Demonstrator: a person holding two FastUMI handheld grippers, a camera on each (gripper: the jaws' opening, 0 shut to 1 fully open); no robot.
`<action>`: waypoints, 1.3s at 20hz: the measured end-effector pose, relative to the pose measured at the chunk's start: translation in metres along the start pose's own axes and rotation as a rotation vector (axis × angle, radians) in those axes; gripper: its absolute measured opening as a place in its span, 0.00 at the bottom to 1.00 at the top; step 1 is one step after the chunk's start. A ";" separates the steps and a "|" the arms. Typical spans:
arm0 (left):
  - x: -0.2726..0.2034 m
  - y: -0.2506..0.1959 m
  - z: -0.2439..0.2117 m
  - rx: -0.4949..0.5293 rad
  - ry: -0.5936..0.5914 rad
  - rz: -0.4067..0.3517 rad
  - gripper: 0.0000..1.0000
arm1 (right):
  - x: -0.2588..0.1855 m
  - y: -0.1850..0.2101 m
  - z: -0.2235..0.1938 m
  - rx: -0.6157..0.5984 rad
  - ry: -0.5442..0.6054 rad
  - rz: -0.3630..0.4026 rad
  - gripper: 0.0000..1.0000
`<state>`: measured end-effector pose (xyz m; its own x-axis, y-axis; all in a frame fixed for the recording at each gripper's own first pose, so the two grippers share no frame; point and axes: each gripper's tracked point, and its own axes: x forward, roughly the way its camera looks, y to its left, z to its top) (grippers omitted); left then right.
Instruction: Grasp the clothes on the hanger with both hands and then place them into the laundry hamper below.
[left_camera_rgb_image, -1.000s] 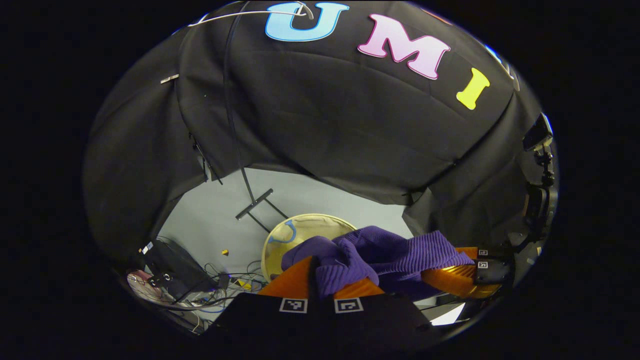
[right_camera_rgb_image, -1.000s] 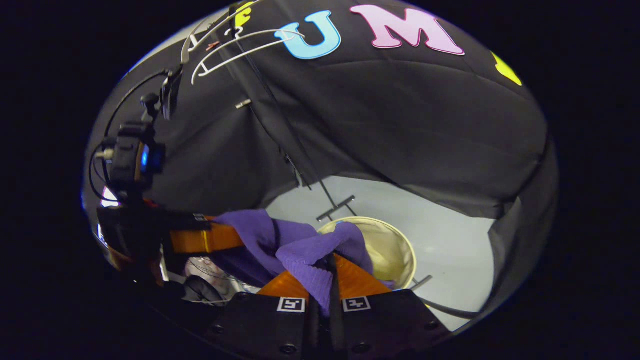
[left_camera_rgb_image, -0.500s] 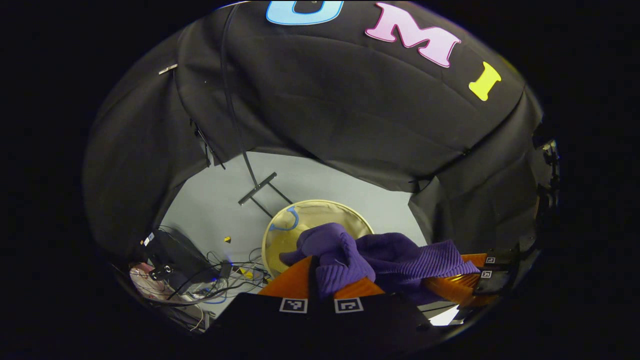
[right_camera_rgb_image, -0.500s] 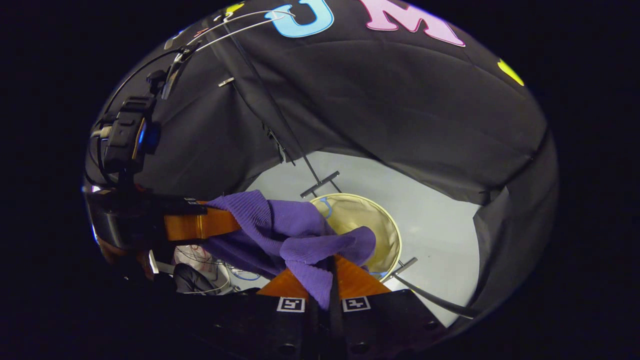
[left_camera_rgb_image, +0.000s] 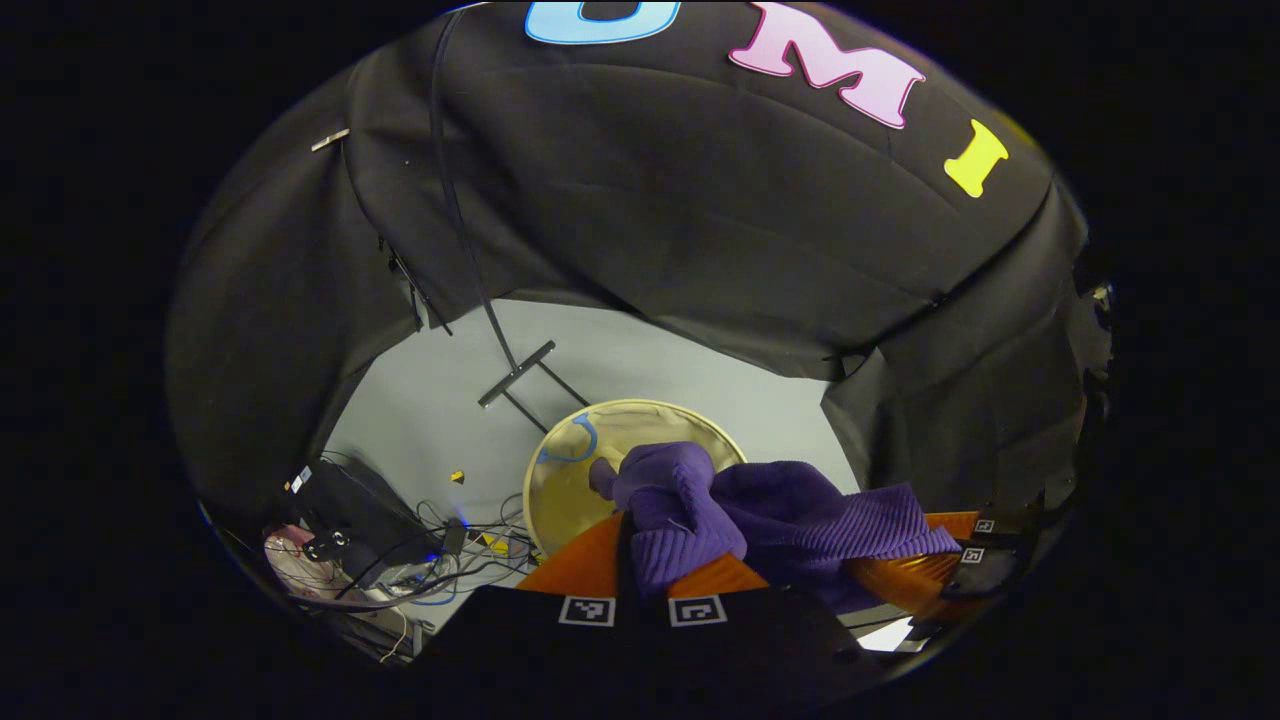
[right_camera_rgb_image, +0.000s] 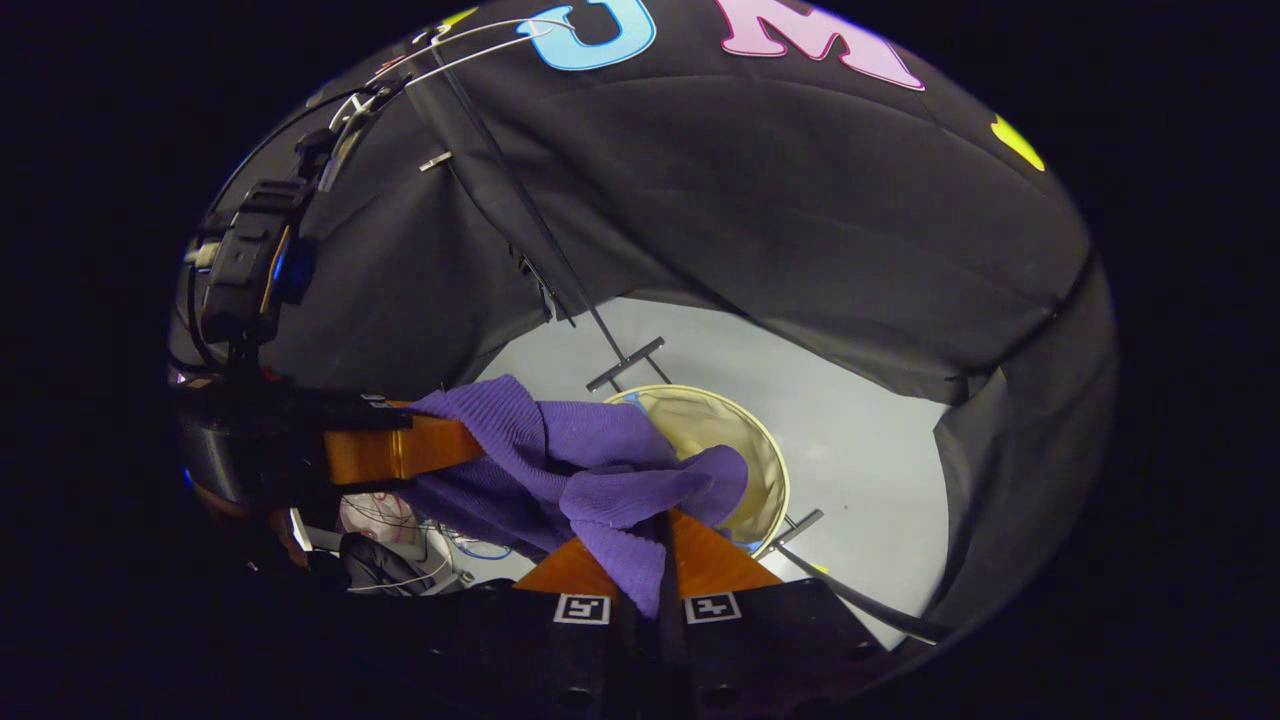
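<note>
The purple knit (left_camera_rgb_image: 790, 510) is sagging between the two tongs, soft, light and limp by the look of it, so a bunched fold near each end seems the sensible place to hold. The left tongs (left_camera_rgb_image: 640, 545) are pinching one bunch and the right tongs (right_camera_rgb_image: 662, 535) are pinching another, both pressed together on cloth. The hamper (left_camera_rgb_image: 560, 480) is sitting on the floor at about 11 o'clock of the left tongs and 1 o'clock of the right, looking empty, with the knit hanging above its rim.
</note>
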<state>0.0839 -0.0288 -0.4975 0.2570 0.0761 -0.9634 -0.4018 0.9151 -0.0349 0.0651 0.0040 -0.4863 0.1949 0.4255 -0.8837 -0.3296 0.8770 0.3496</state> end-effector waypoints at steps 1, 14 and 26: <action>0.000 -0.001 -0.001 0.002 0.008 0.005 0.06 | 0.002 0.000 -0.001 0.004 0.005 0.000 0.12; -0.002 0.006 -0.018 -0.043 0.069 0.000 0.99 | -0.002 -0.014 0.011 0.028 -0.030 -0.019 0.81; -0.018 0.013 0.009 -0.076 -0.073 -0.015 0.96 | -0.003 -0.016 0.019 -0.002 -0.038 -0.017 0.99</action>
<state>0.0817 -0.0143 -0.4783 0.3261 0.0935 -0.9407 -0.4622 0.8838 -0.0724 0.0870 -0.0073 -0.4836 0.2351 0.4184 -0.8773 -0.3281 0.8838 0.3336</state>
